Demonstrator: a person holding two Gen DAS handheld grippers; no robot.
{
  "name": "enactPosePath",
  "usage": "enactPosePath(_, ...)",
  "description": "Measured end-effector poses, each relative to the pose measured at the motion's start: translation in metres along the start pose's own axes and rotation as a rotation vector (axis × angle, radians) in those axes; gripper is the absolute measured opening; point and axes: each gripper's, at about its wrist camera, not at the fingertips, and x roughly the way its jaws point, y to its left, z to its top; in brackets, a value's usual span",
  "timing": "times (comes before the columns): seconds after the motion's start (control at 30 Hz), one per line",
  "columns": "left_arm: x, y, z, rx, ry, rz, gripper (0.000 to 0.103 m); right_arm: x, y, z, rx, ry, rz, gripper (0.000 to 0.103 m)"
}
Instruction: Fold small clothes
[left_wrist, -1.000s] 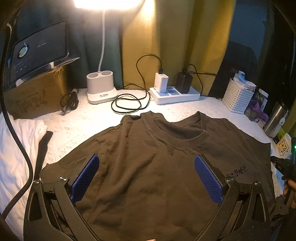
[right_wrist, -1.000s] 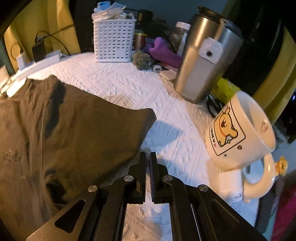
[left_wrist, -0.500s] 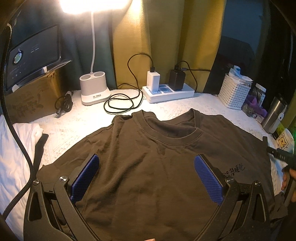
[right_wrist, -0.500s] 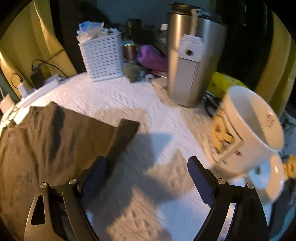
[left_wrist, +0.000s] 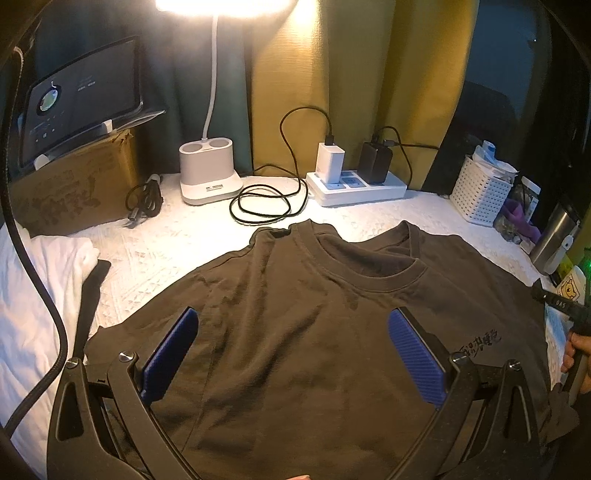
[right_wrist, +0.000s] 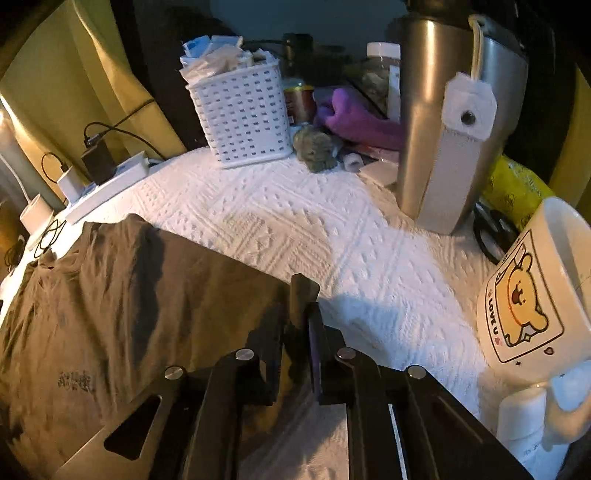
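A dark brown T-shirt (left_wrist: 295, 332) lies flat, front up, on the white quilted cloth, collar toward the back. My left gripper (left_wrist: 291, 354) hovers over its chest, open wide and empty, blue pads either side. In the right wrist view my right gripper (right_wrist: 301, 310) is shut on the T-shirt's right sleeve edge (right_wrist: 299, 291), with the rest of the shirt (right_wrist: 129, 295) spreading to the left. The right gripper's tip also shows at the right edge of the left wrist view (left_wrist: 554, 299).
A lamp base (left_wrist: 208, 170), coiled cable (left_wrist: 262, 206) and power strip (left_wrist: 356, 186) stand behind the shirt. A white basket (right_wrist: 243, 114), steel tumbler (right_wrist: 454, 122) and bear mug (right_wrist: 535, 291) stand at the right. White fabric (left_wrist: 40, 295) and a cardboard box (left_wrist: 74, 188) lie left.
My right gripper, open half a second ago beside the sleeve, has closed on the sleeve edge. My left gripper stays open above the shirt with slight view shift.
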Motion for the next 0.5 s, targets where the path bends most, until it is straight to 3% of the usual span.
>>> enactPosePath(0.5,-0.018,0.055,-0.011,-0.073,-0.039,0.007,0.102,-0.088,0.121,0.021,-0.236,-0.158,0.097,0.010)
